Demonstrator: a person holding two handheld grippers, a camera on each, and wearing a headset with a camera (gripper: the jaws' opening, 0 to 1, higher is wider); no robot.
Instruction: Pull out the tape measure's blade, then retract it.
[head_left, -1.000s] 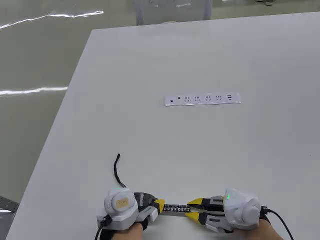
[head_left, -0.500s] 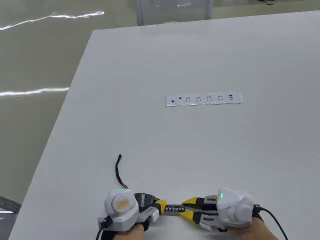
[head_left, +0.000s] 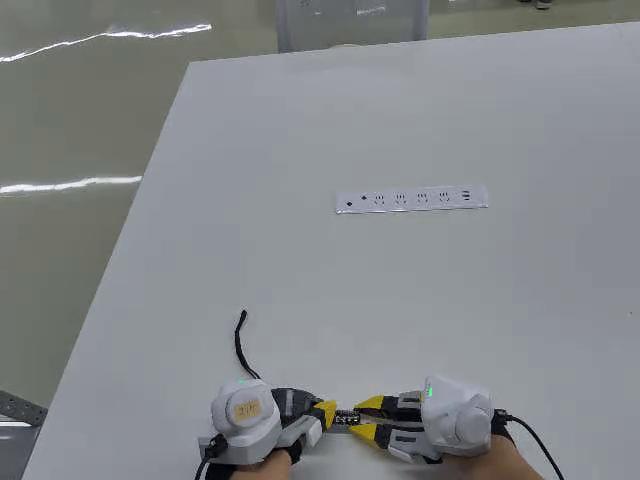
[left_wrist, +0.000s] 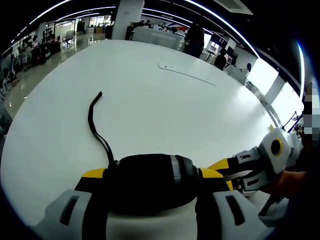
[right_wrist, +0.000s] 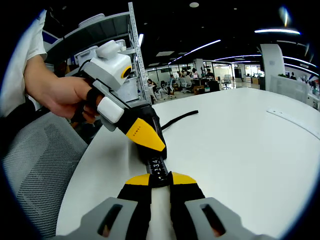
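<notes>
Your right gripper (right_wrist: 160, 180) is pinching the tip of the blade (right_wrist: 156, 167), its jaws pressed onto it from both sides. Your left gripper (head_left: 320, 415) is clamped around the black tape measure (left_wrist: 147, 182) at the near edge of the table (head_left: 400, 300). Only a short numbered stretch of blade shows between the two grippers. With so little out, I'd judge this is one end of the stroke. Move the right gripper straight along the line of the case mouth, flat and slow, so the blade neither kinks nor snaps home. Grip firmly on the left so the case cannot twist. The wrist strap (left_wrist: 95, 122) trails away across the table, clear of the blade. The power strip (head_left: 412, 198) lies well apart.
</notes>
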